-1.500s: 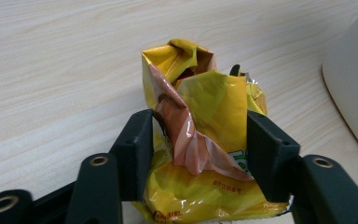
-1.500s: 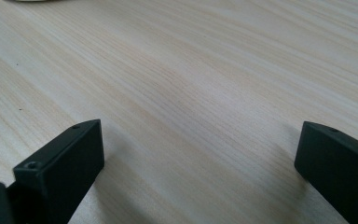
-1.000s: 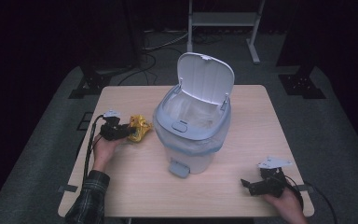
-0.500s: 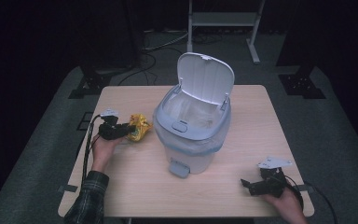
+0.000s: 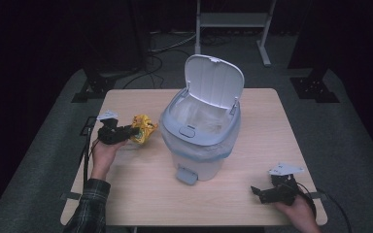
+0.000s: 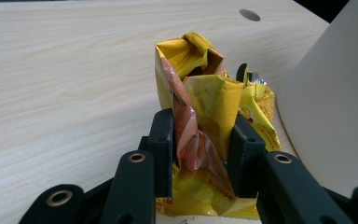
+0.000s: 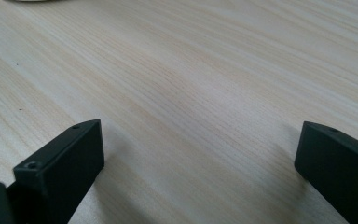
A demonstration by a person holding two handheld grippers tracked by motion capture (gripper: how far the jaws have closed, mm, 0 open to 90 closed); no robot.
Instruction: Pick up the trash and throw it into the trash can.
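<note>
A crumpled yellow snack wrapper sits at the table's left, just left of a pale blue pedal bin whose lid stands up. My left gripper is shut on the wrapper; in the left gripper view the yellow and brown foil is pinched between both jaws of that gripper, with the bin's wall close on the right. My right gripper rests low near the table's front right corner, its jaws wide apart over bare wood with nothing between them.
The bin stands mid-table with a clear liner inside and its pedal facing the front edge. The wooden table has bare wood in front of the bin. Dark floor, cables and a metal stand lie beyond the far edge.
The left gripper and the wrapper have shifted very slightly; the right gripper has stayed in place.
</note>
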